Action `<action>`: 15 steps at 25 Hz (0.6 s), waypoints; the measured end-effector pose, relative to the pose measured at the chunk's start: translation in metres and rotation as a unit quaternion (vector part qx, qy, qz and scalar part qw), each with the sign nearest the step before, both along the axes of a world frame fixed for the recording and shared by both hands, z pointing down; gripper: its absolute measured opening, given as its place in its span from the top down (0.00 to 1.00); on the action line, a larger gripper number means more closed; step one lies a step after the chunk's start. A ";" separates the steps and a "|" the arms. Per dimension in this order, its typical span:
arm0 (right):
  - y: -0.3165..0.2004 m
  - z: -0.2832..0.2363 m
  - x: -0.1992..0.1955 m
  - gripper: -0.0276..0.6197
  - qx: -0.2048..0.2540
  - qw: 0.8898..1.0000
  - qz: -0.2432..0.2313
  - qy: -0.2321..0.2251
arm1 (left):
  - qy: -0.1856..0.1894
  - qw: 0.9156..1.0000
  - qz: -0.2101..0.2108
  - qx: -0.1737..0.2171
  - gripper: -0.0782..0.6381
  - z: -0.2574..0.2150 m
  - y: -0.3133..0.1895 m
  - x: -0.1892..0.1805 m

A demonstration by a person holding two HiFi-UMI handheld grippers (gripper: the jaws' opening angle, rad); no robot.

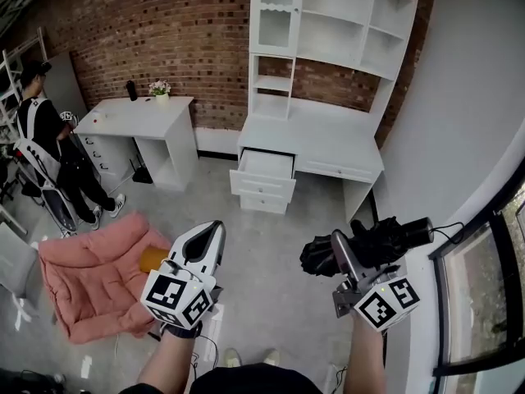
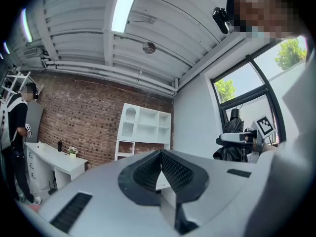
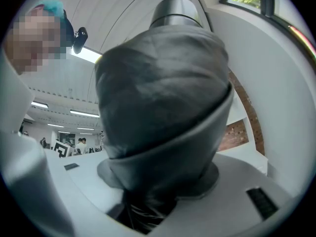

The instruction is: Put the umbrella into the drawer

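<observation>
A black folded umbrella [image 1: 385, 238] lies crosswise in my right gripper [image 1: 340, 246], which is shut on it at the right of the head view. Close up, the umbrella [image 3: 163, 98] fills the right gripper view between the white jaws. My left gripper [image 1: 209, 228] is held out at the left, shut and empty, its pads meeting at the tip [image 2: 160, 154]. Straight ahead across the floor, the top drawer [image 1: 264, 164] of a white desk [image 1: 328, 142] stands pulled open. The left gripper view also catches the umbrella [image 2: 231, 153] off to its right.
A white shelf unit [image 1: 328, 23] rises on the desk against a brick wall. A second white desk [image 1: 139, 113] stands at the left with a person [image 1: 49, 138] beside it. A pink cushion [image 1: 90, 273] lies on the floor. A window [image 1: 484, 302] runs along the right.
</observation>
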State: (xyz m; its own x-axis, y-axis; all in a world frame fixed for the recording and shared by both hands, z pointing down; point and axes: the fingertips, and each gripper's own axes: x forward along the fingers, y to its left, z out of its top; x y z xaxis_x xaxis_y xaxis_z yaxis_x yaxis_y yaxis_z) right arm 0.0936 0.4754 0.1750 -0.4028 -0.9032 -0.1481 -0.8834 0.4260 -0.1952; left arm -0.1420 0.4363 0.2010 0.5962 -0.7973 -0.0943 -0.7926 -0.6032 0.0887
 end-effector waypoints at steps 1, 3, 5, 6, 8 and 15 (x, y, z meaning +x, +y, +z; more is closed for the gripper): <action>0.001 0.000 0.002 0.63 0.000 1.000 -0.001 0.001 | -0.001 1.000 -0.002 0.000 0.88 0.000 0.002 0.000; 0.003 0.001 0.006 0.63 0.002 1.000 -0.002 -0.002 | -0.002 1.000 -0.004 0.002 0.88 0.001 0.004 0.003; 0.002 -0.001 0.012 0.63 0.006 1.000 -0.003 -0.004 | -0.004 1.000 -0.005 0.006 0.88 -0.001 0.004 0.009; 0.002 0.000 0.015 0.63 0.007 1.000 -0.004 -0.004 | -0.006 1.000 -0.006 0.007 0.88 -0.002 0.005 0.013; 0.004 0.003 0.023 0.63 0.006 1.000 -0.008 -0.006 | -0.012 1.000 -0.008 0.005 0.88 0.001 0.008 0.022; -0.007 0.006 0.074 0.63 0.009 1.000 -0.018 -0.014 | -0.030 0.999 -0.018 0.003 0.88 -0.003 0.001 0.074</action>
State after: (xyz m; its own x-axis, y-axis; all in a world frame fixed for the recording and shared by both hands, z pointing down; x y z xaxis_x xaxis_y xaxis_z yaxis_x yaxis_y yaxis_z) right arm 0.1671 0.4683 0.1805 -0.4303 -0.8854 -0.1760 -0.8620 0.4609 -0.2110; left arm -0.0682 0.4368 0.1979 0.5723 -0.8176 -0.0640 -0.8173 -0.5750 0.0377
